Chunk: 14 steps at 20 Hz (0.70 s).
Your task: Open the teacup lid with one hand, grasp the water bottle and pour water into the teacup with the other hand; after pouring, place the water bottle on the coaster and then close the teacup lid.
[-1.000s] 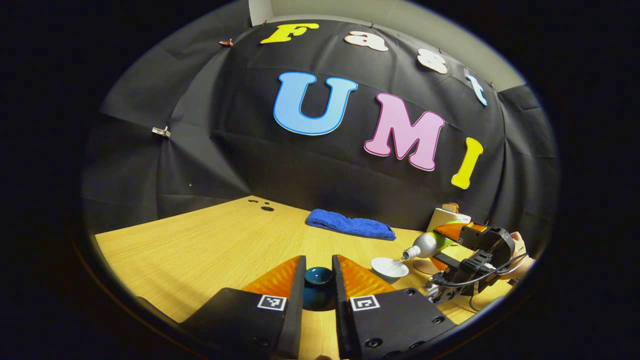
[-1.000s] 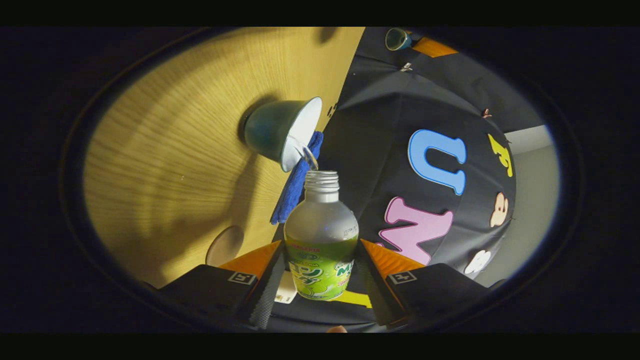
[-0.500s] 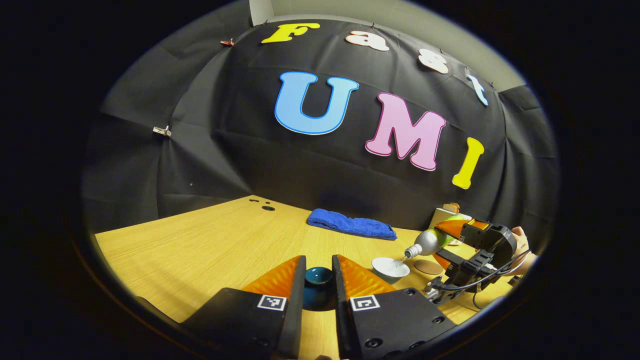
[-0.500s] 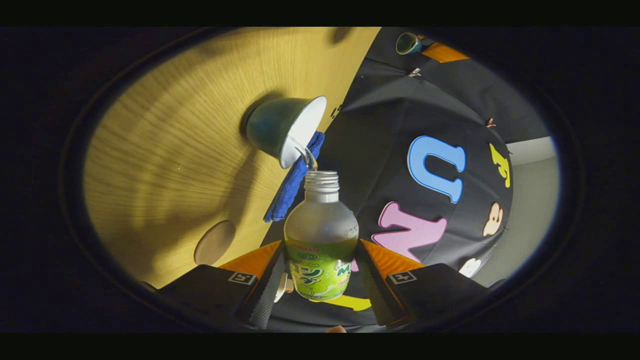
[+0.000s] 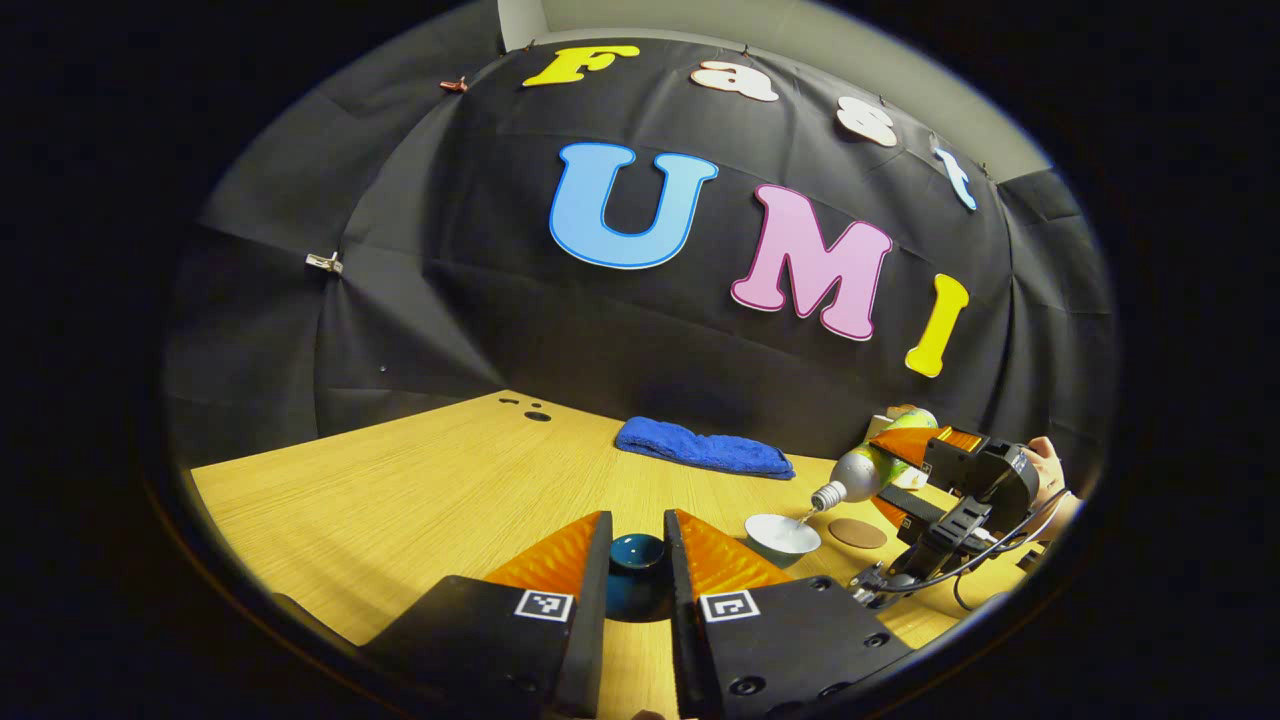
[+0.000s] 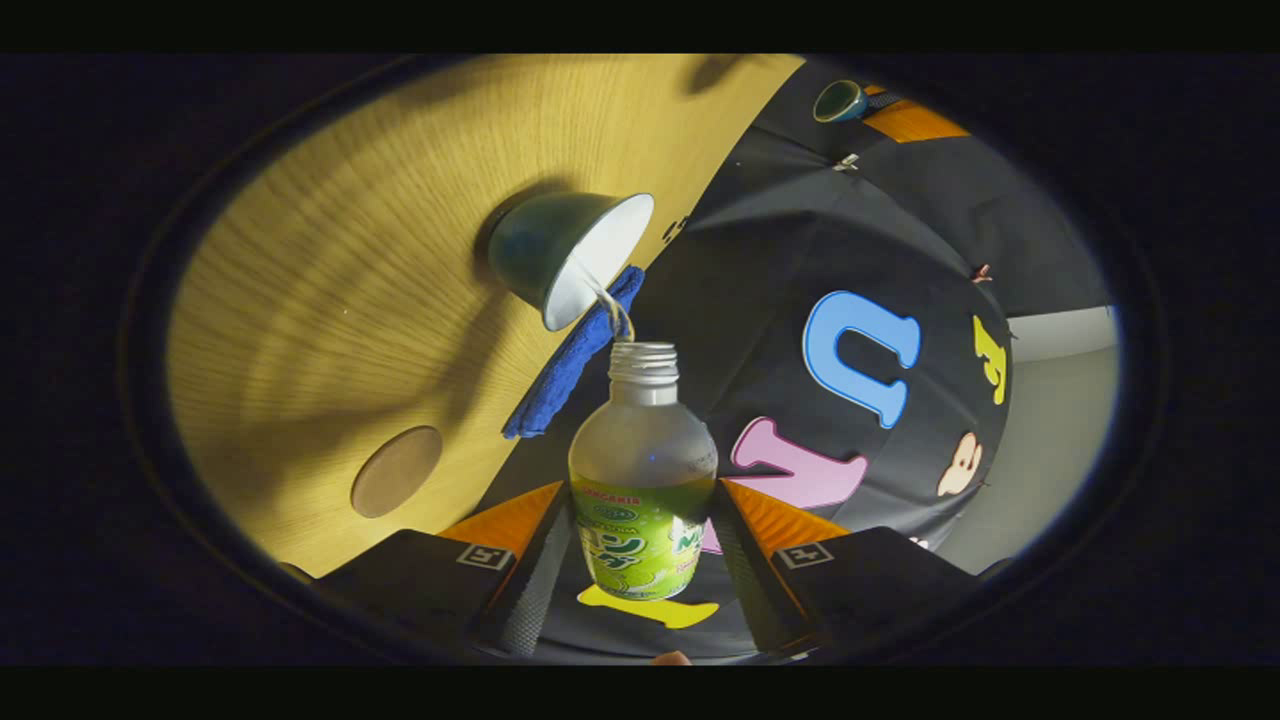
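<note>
Right gripper view: the water bottle (image 6: 641, 480) is being clamped at its labelled body between both fingers of the right hand-held gripper (image 6: 640, 560), its long axis running straight forward along the fingers and its open mouth lying just beside the rim of the teacup (image 6: 565, 258). A thin stream of water is being poured from the mouth into the white inside of the cup. The round coaster (image 6: 396, 471) is lying bare on the table (image 6: 330, 250), to one side of the cup and near the bottle, so the coming set-down is judged to fall to the right hand, once the bottle is tipped upright. A blue towel (image 6: 570, 365) is lying toward the table's far edge, by the wall. In the left gripper view the teacup lid (image 5: 637, 552) is being held between the fingers of the left hand-held gripper (image 5: 637, 560), apparently clear of the table, to the left of the teacup (image 5: 782, 536) and well placed for the later closing.
</note>
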Motion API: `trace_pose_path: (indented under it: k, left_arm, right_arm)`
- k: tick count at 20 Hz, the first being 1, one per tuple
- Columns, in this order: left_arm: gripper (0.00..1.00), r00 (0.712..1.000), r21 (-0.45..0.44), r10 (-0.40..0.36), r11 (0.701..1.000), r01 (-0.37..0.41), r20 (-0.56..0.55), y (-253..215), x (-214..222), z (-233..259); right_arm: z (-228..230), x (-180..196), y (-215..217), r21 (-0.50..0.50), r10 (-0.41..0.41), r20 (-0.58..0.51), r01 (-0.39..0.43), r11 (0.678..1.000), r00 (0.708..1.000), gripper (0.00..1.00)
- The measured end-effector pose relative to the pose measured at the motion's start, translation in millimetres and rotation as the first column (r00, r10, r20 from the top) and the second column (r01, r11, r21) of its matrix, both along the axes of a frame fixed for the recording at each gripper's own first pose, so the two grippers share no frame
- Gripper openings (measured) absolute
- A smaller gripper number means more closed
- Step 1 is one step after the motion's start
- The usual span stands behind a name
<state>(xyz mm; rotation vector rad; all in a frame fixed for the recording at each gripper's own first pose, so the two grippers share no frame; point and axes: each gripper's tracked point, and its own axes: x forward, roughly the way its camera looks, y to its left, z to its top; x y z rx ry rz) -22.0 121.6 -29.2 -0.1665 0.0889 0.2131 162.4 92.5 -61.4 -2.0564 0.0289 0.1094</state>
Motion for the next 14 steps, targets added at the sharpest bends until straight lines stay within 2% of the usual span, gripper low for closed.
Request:
trace_pose_path:
  k: [14]
  left_arm:
    - [0.32,1.000,-0.007,0.001,1.000,-0.001,0.002,1.9,-1.1,1.1]
  right_arm:
    - [29.5,8.7,15.7,-0.169,0.095,0.058,-0.084,0.982,0.994,0.80]
